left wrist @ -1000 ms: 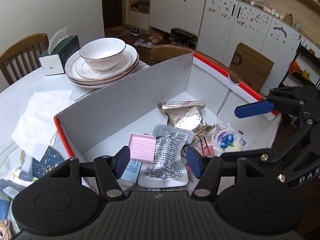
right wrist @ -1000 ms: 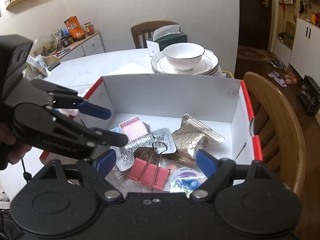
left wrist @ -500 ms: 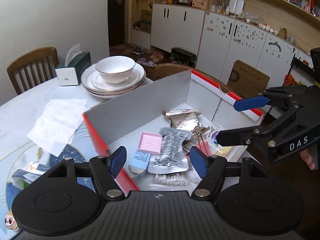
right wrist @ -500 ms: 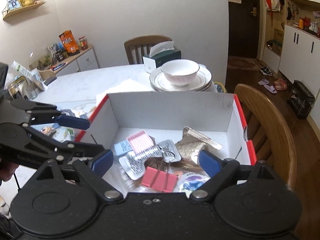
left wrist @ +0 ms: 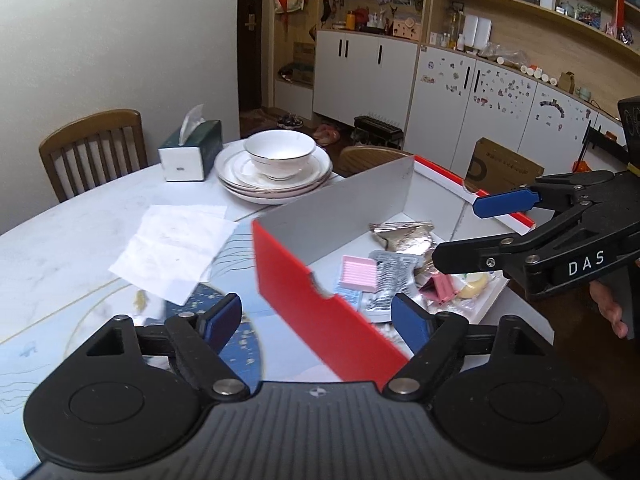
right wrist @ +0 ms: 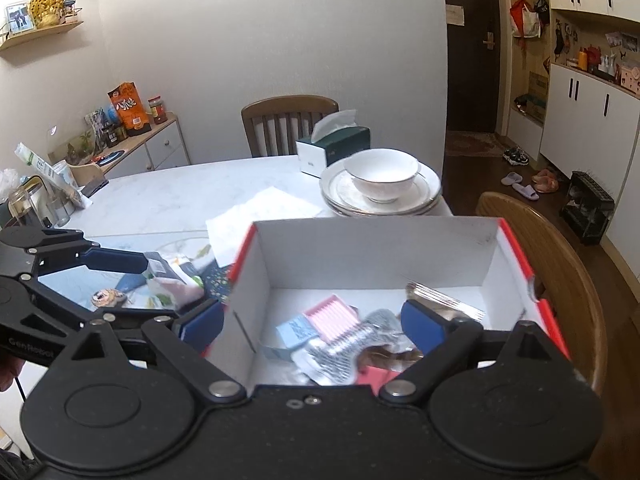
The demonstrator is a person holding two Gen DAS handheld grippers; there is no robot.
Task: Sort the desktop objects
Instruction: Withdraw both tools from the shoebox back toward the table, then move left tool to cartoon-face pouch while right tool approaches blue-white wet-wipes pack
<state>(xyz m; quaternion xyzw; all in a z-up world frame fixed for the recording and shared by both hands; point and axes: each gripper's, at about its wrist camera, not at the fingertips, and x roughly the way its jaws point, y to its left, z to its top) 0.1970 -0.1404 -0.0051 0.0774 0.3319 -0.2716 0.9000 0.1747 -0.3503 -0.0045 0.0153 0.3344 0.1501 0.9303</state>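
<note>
A cardboard box, red outside and white inside, sits at the table's edge. In it lie a pink ribbed pad, a silver foil packet, a shiny snack sachet, a pink binder clip and a small blue box. My left gripper hangs above the box's red near wall, jaws opening, nothing between them. My right gripper hovers over the box, jaws opening wide and empty.
Loose packets and a round badge lie on the table left of the box. White paper, stacked plates with a bowl and a tissue box stand behind. A wooden chair is beside the box.
Both grippers have drawn back and up from the box's contents. The left one swung left over the red wall and its jaws widened; the right jaws widened a little.
</note>
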